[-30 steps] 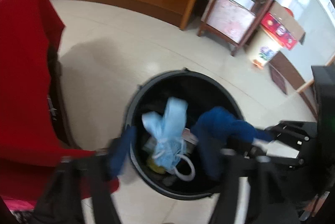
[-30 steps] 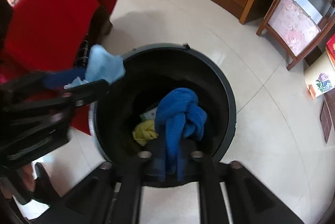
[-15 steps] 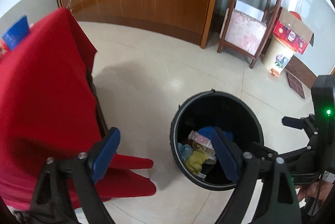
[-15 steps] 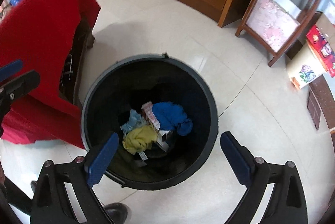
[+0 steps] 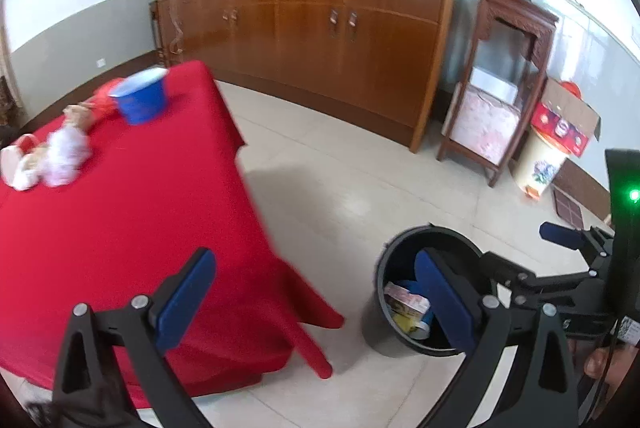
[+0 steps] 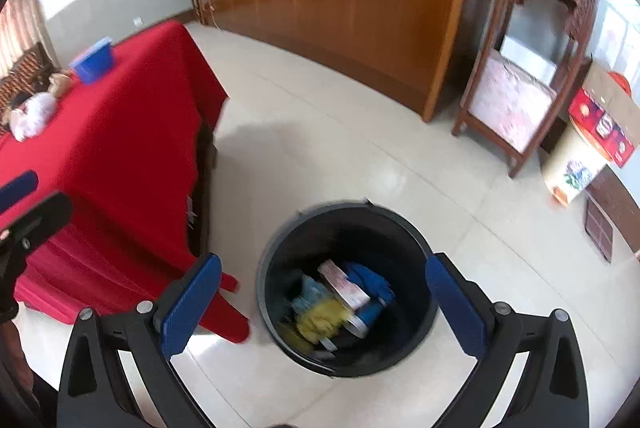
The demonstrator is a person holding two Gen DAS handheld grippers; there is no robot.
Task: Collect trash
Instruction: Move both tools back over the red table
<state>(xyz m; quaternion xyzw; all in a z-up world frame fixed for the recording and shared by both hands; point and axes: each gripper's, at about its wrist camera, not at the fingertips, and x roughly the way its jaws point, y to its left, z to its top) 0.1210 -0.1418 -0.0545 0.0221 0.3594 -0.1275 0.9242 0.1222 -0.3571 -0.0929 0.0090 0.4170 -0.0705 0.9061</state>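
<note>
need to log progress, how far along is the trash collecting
Done: the black bin on the floor holds a blue cloth, a yellow rag and a printed packet.
In hand: nothing; the left gripper and right gripper are both open and empty.
Left: a blue bowl and a doll sit on the red table; whether they are trash is unclear.

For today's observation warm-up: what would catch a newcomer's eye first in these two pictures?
First the red tablecloth filling the left, with a blue bowl and a doll at its far end. Then the black bin on the pale floor to its right, holding trash.
</note>
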